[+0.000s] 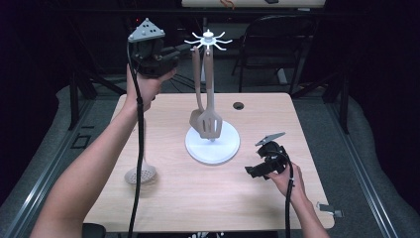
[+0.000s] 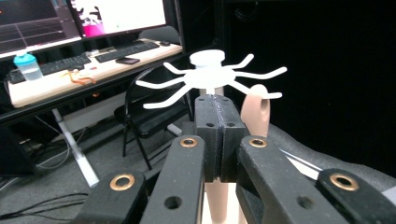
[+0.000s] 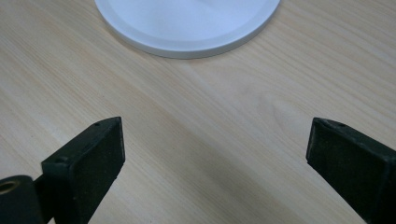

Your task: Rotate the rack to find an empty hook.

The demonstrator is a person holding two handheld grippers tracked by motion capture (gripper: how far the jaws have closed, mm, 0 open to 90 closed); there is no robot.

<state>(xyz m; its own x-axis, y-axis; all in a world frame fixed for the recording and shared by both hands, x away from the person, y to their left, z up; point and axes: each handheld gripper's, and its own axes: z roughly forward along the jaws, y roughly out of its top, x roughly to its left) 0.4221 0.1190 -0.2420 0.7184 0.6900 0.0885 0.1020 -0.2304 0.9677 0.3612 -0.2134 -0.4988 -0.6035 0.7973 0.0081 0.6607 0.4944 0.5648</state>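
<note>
The left hand-held gripper is raised high, just beside the white spider-shaped hook crown of the utensil stand. Its jaws are clenched together with nothing between them. Close behind the jaws in the left gripper view is the looped handle end of a beige utensil, under one hook. Two utensils hang from the crown, a slotted turner and a spatula. The right hand-held gripper rests low over the worktop near the stand's round base, with its jaws released (wide apart, empty). A skimmer lies on the worktop under the left forearm.
</note>
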